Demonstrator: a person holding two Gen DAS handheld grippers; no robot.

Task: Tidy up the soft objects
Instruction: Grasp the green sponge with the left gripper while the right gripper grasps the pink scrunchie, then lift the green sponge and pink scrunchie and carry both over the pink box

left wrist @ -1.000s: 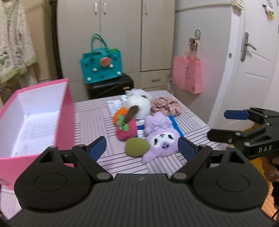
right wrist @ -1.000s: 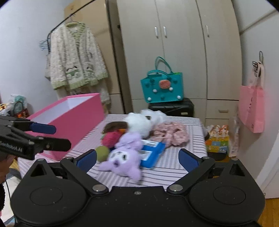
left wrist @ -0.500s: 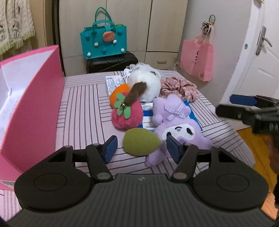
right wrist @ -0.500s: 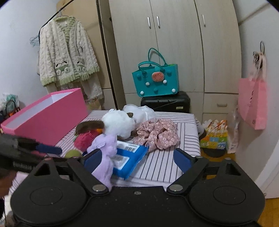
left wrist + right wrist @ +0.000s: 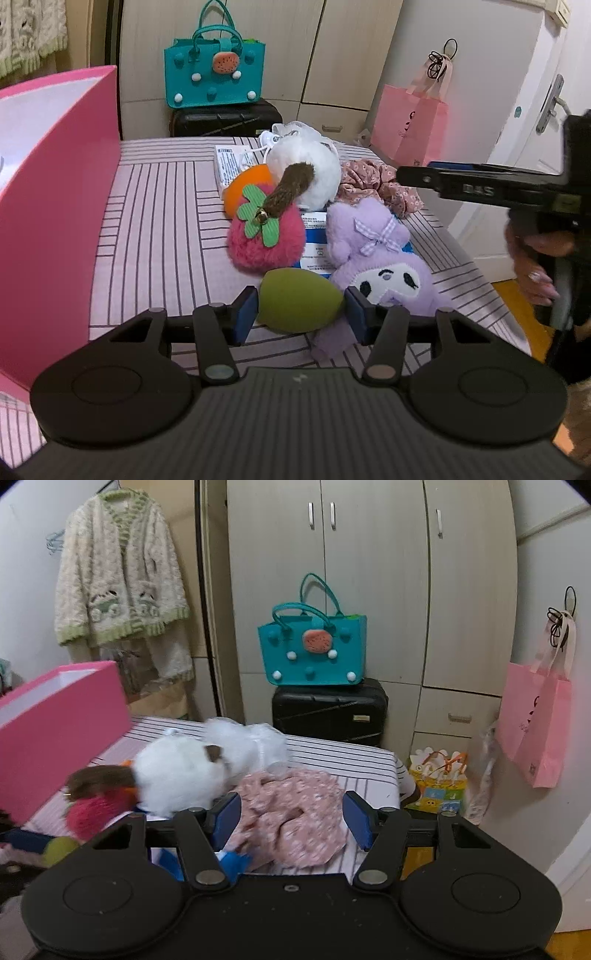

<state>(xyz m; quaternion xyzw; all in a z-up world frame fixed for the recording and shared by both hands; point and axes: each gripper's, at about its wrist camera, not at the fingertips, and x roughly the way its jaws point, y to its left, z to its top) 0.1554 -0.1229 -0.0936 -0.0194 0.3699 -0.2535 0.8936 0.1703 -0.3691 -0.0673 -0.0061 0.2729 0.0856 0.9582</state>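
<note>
A pile of soft things lies on the striped table [image 5: 159,206]: a green egg-shaped sponge [image 5: 300,300], a red plush strawberry [image 5: 266,236], a purple plush doll [image 5: 384,266], a white fluffy ball [image 5: 310,173] and a pink floral scrunchie [image 5: 291,819]. My left gripper [image 5: 301,314] has closed its pads onto both sides of the green sponge, which rests on the table. My right gripper [image 5: 291,814] is open, its pads on either side of the scrunchie without pressing it. The right gripper also shows in the left wrist view [image 5: 480,184].
A tall pink box [image 5: 51,206] stands open on the table's left side. A blue-white packet [image 5: 314,236] lies under the toys. Behind the table are a black suitcase [image 5: 328,709] with a teal bag [image 5: 314,650]. A pink paper bag [image 5: 535,716] hangs on the right.
My left gripper moved forward and closed from wide open onto the green sponge. My right gripper moved forward over the pile to the scrunchie and narrowed its opening.
</note>
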